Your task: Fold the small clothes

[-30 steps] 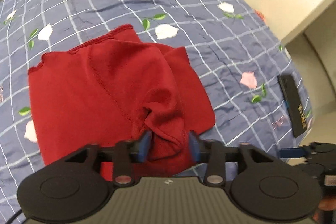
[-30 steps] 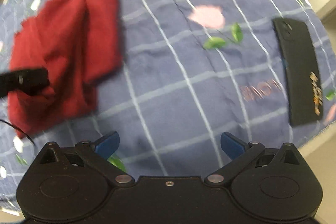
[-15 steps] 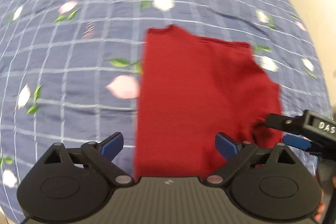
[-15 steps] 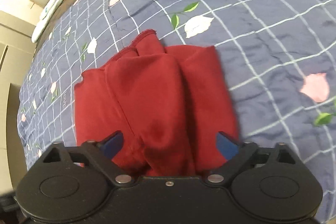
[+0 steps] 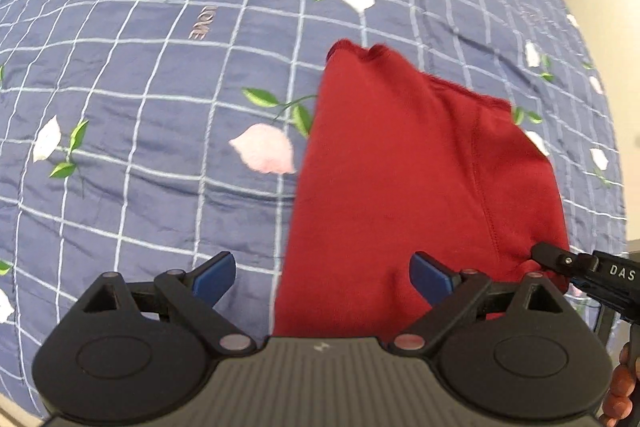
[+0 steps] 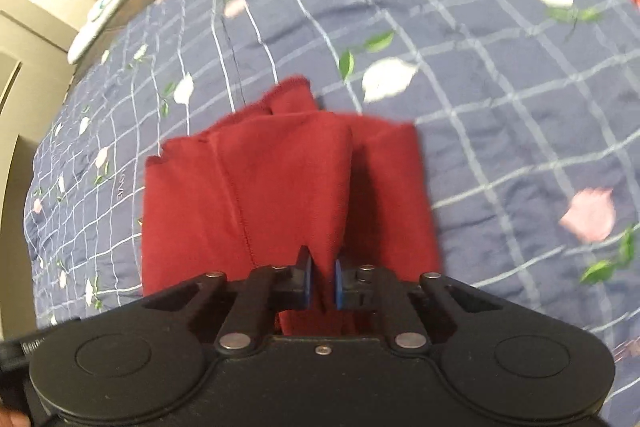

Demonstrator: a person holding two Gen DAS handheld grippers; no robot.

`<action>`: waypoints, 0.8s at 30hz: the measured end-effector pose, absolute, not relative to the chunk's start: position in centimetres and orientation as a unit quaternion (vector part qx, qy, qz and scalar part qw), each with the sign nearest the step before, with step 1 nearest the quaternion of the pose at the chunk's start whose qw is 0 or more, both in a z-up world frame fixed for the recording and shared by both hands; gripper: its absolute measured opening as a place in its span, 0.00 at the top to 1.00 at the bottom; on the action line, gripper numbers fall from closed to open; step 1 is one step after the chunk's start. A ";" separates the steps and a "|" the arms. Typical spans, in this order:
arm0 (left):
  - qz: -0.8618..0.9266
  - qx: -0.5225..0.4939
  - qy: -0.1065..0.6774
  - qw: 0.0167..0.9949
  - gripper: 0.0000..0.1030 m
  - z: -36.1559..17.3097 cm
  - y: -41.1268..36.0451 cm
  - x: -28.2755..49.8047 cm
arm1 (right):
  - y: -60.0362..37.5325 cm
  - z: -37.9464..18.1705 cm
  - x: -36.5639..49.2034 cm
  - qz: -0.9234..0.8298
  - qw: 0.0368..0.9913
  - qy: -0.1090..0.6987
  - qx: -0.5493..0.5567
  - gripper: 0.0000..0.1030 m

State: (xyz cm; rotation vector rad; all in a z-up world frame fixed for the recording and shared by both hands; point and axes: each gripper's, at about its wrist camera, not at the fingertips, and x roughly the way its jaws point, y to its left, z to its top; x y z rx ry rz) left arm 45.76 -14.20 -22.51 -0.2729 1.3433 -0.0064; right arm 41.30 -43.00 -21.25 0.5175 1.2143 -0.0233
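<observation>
On floral bedspread (image 5: 160,131): right hand-held gripper (image 6: 320,285) now clamped on red garment (image 5: 400,187) at 6 o'clock; left hand-held gripper (image 5: 322,273) released, jaws apart; next fold likely.

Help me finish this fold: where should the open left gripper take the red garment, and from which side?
Judging by its pose, take the near left corner of the red garment, opposite where the right gripper pinches. That straight edge lies flat on the bedspread, so bring the left gripper in low from the near side.
</observation>
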 end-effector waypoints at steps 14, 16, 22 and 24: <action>-0.006 -0.101 0.647 0.756 0.06 -24.7 -15.3 46.0 | -46.0 -23.1 40.7 -0.038 0.784 0.582 0.212 0.89; -0.008 -0.098 0.651 0.752 0.06 -25.0 -15.4 45.8 | -46.0 -23.4 40.6 -0.038 0.779 0.590 0.207 0.85; -0.010 -0.088 0.662 0.744 0.06 -25.7 -15.9 45.3 | -45.7 -23.0 39.9 -0.052 0.775 0.595 0.206 0.61; -0.012 -0.086 0.663 0.743 0.06 -25.8 -16.1 45.2 | -45.7 -22.9 39.5 -0.045 0.775 0.592 0.217 0.49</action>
